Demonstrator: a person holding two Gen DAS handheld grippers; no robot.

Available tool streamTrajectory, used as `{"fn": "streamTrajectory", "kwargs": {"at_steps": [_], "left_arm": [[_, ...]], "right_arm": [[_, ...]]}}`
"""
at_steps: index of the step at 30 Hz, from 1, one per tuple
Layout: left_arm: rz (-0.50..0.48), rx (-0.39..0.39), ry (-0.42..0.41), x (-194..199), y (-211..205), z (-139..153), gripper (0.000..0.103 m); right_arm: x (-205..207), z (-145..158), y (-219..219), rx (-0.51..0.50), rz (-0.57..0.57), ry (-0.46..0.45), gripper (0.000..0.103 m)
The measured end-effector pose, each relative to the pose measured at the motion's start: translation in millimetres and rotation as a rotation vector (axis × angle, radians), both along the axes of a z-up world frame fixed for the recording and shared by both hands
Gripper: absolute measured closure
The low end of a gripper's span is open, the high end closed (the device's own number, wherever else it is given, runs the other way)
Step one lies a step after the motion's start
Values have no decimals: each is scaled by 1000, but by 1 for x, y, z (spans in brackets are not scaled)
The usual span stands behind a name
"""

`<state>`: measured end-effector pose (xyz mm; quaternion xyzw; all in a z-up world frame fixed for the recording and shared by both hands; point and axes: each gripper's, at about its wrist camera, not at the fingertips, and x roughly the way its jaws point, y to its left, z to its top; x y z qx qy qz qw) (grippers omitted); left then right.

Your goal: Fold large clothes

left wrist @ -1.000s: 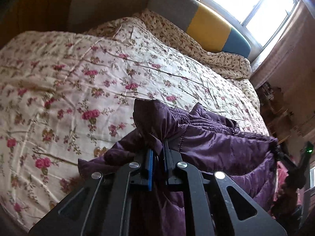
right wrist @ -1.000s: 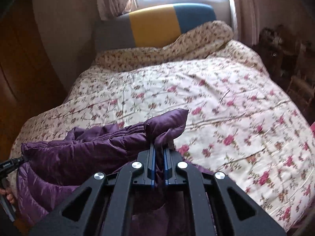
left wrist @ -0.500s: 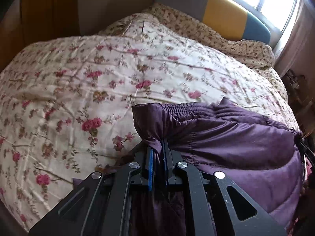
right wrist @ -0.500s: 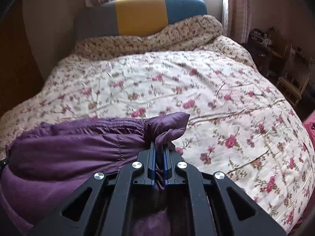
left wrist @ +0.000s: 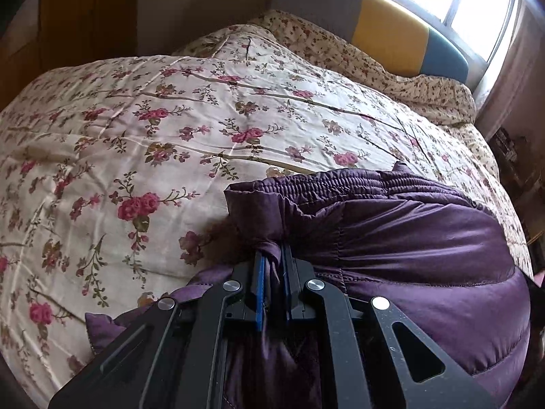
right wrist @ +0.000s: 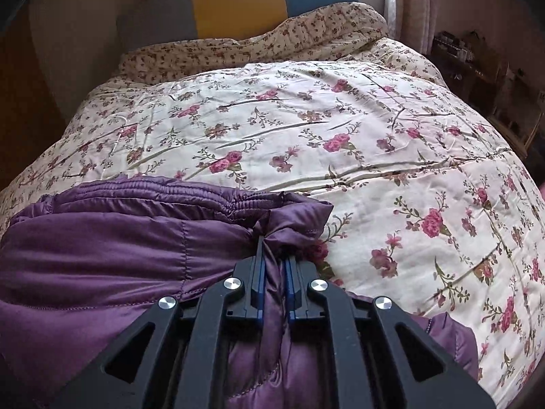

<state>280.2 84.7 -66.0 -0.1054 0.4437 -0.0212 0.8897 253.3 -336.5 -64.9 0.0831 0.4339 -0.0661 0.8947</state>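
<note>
A purple quilted garment (left wrist: 408, 238) with an elastic band along its far edge lies stretched across the near part of a bed. My left gripper (left wrist: 272, 255) is shut on its left corner, cloth bunched between the blue pads. In the right wrist view the same purple garment (right wrist: 102, 238) spreads to the left, and my right gripper (right wrist: 274, 242) is shut on its right corner. The elastic edge runs straight between the two grips, low over the floral quilt.
The bed carries a cream quilt with pink flowers (left wrist: 170, 119), also in the right wrist view (right wrist: 340, 136). A second small-print duvet (right wrist: 255, 44) is heaped at the grey, yellow and blue headboard (right wrist: 238, 3). Dark wooden furniture (right wrist: 477, 64) stands at the right.
Both grippers have moved forward and down over the bed with the garment. The garment went from bunched and slack to pulled flat between them.
</note>
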Motion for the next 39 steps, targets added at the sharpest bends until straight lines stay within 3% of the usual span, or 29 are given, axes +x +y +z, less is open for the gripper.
{"fn": "streamTrajectory", "kwargs": {"at_steps": [4,7,9,11,12,14,23,31,39], "left_arm": [[8,-1,-4,0,0,1,93],[4,46,1,0,-6,6,93],[11,85,-3,-4,-9,12,81],[22,93,-20,-10,-8,20,43],[28,92,-39,-14,-7,25,38],[13,93,-78,-23,-9,36,38],[-49,85,-187,-59,-28,75,38],[-85,73,-202,-74,-45,80,38],[-104,66,-191,-80,-54,72,38]], "right_arm": [[-1,2,-2,10,-5,1,93],[-1,4,-3,10,-8,2,89],[-1,6,-7,21,-18,4,85],[-2,7,-9,25,-29,4,75],[-3,9,-10,21,-40,2,70],[-5,12,-12,19,-62,-3,61],[-32,48,1,-20,-54,-77,55],[-69,79,46,38,37,-157,52],[-90,87,115,107,168,-207,52]]}}
